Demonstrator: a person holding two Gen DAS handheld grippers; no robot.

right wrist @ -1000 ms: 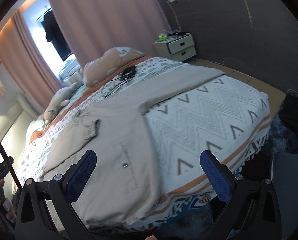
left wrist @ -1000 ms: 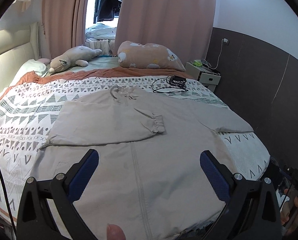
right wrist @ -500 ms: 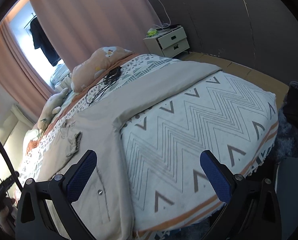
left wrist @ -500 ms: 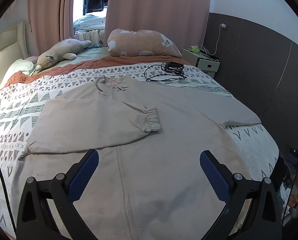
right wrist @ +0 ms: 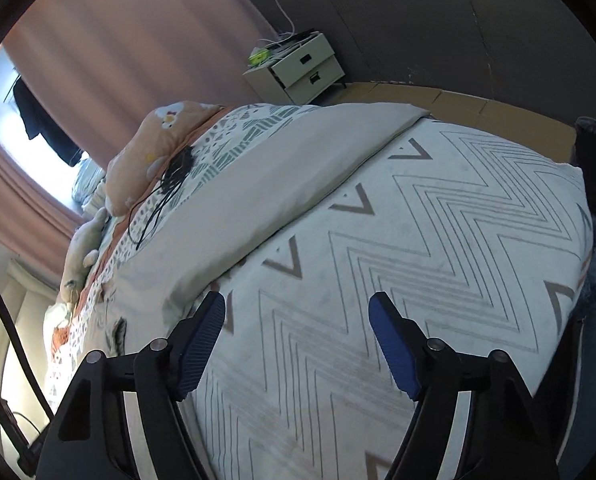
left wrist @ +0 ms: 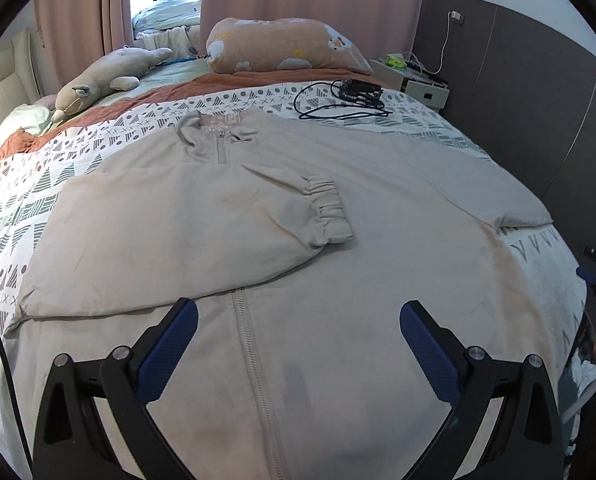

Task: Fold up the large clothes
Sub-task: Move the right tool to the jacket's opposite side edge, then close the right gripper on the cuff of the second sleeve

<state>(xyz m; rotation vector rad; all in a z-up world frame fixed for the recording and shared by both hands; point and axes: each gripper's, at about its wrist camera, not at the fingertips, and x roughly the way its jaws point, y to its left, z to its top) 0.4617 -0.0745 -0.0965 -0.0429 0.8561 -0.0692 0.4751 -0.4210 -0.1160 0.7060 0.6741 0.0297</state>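
A large beige zip jacket (left wrist: 378, 264) lies flat on the bed, collar toward the pillows. Its left sleeve is folded across the chest, the gathered cuff (left wrist: 328, 214) near the middle. The other sleeve (right wrist: 298, 176) stretches out over the patterned quilt toward the bed's right edge. My left gripper (left wrist: 298, 320) hovers open above the lower front by the zip, nothing between its blue pads. In the right wrist view my right gripper (right wrist: 297, 316) hangs over the quilt just below that outstretched sleeve; its jaws are closing, with nothing between them.
A black cable and charger (left wrist: 346, 98) lie near the floral pillow (left wrist: 286, 46); a plush toy (left wrist: 110, 80) rests at the back left. A white nightstand (right wrist: 298, 66) stands by the dark wall. The quilt (right wrist: 438, 248) drops off at the bed's right edge.
Both grippers have moved forward and lower over the bed. The right view swung from the jacket's body to the outstretched sleeve, and its jaws have narrowed.
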